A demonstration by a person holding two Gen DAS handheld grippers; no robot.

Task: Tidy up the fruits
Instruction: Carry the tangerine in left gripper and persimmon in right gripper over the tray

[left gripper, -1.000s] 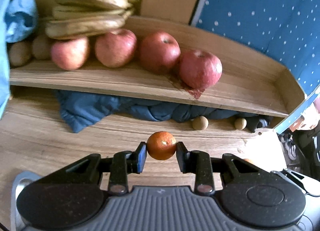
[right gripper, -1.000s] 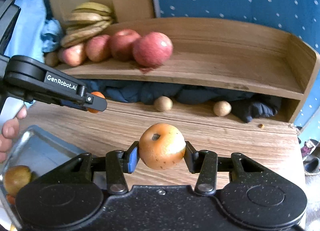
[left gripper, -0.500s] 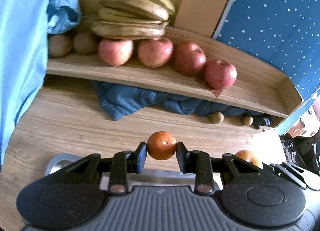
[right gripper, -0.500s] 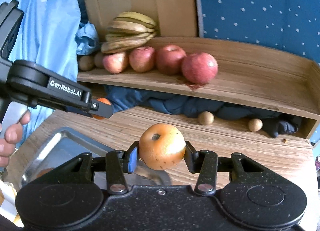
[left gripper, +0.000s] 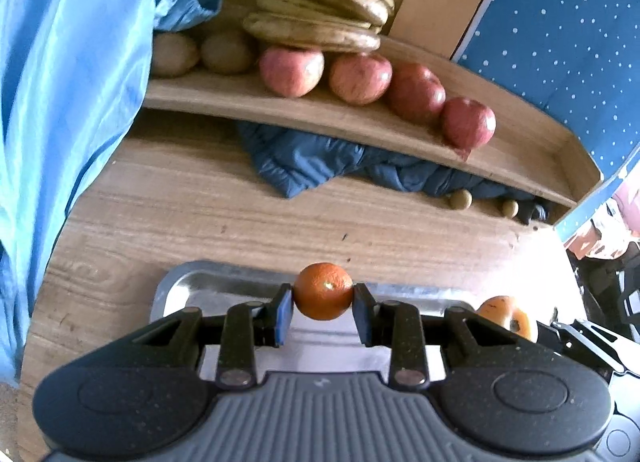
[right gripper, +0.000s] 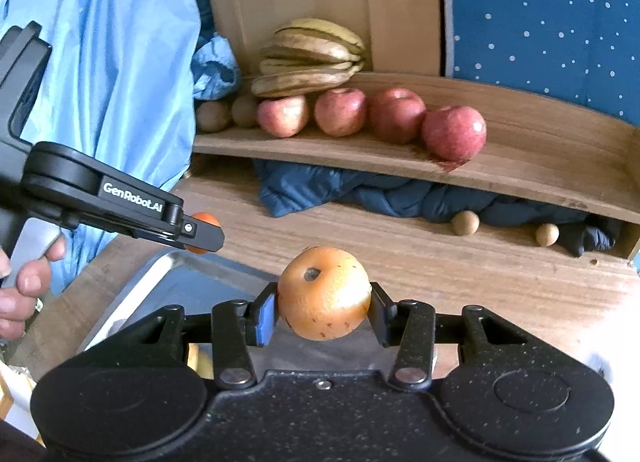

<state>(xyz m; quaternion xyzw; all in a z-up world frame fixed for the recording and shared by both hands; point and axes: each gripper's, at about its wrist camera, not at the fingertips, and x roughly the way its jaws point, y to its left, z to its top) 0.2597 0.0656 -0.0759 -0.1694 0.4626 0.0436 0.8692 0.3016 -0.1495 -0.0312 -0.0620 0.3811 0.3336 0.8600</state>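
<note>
My left gripper [left gripper: 323,310] is shut on a small orange tangerine [left gripper: 324,290], held above the far rim of a metal tray [left gripper: 188,286]. My right gripper [right gripper: 323,316] is shut on a larger speckled orange [right gripper: 323,293], over the same tray [right gripper: 176,282]. The left gripper also shows in the right wrist view [right gripper: 202,236], to the left. A wooden shelf [left gripper: 400,133] holds several red apples [left gripper: 291,69], a bunch of bananas [left gripper: 320,5] and two kiwis [left gripper: 228,51] at its left end.
A dark blue cloth [left gripper: 320,165] lies bunched under the shelf, with two small brown round fruits [right gripper: 465,222] beside it. A light blue garment [left gripper: 60,81] hangs at the left. A blue dotted panel [right gripper: 540,13] stands behind the shelf.
Both grippers have pulled back and risen away from the shelf, each still holding its fruit. The metal tray has come into view beneath them.
</note>
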